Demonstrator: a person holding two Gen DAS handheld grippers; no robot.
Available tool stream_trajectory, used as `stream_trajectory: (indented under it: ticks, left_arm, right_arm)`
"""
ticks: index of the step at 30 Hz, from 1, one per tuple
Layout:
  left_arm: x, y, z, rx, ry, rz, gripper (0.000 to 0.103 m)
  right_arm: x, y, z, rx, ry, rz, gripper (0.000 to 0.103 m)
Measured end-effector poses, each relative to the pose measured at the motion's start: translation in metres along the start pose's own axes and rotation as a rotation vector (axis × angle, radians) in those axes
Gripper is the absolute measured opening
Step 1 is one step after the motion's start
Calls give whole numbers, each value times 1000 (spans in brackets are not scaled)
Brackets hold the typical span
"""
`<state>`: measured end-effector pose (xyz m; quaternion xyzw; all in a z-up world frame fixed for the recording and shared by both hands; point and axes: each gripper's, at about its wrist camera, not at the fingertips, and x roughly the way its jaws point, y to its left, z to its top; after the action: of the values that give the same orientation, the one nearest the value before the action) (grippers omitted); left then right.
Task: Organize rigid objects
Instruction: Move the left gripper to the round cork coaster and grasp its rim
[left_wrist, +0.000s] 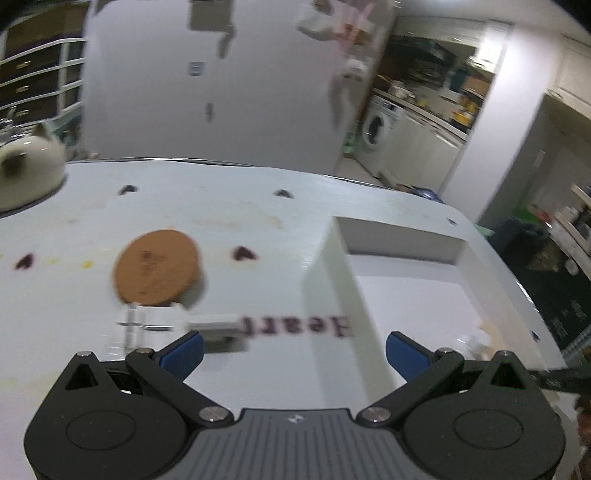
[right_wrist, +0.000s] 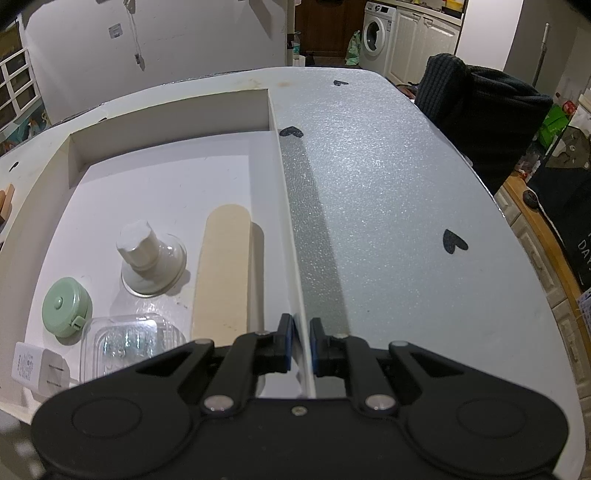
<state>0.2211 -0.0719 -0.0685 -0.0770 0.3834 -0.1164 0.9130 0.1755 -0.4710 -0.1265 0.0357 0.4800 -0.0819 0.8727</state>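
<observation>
Both handheld tools share one build. The left black plastic two-finger gripper (left_wrist: 293, 352) has blue ribbed fingertip pads (left_wrist: 184, 352) on black linkage arms pinned with round silver screws, two rounded black housings with circular recesses and triangular cut-outs, and a grey ridged centre panel bearing a small emblem. The right black plastic two-finger gripper (right_wrist: 300, 345) matches it, with blue pads (right_wrist: 289, 343), silver screws and a dark centre body.

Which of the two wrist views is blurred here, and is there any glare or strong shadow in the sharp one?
Left wrist view: motion-smeared throughout, the round brown cork coaster and the printed lettering streaked. Right wrist view: sharp; overhead light glints on the textured white table cover, and the white box wall throws a dark band of shadow beside it.
</observation>
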Motion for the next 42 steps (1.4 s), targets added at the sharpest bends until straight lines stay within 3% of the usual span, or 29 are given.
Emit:
stream_trajectory:
  ticks: [15, 24, 30, 42]
  left_arm:
    - [47, 82, 21, -122, 11, 173, 103]
    - [90, 103, 33, -129, 67, 172, 103]
    - [107, 99, 44, -82, 59, 196, 103]
    - [116, 105, 54, -108, 32, 208, 99]
  right_arm:
    - [2, 3, 2, 15, 11, -12, 12]
    - [4, 3, 3, 38, 19, -22, 12]
    - [4, 3, 3, 55, 20, -30, 13]
    - [4, 3, 3, 64, 21, -32, 13]
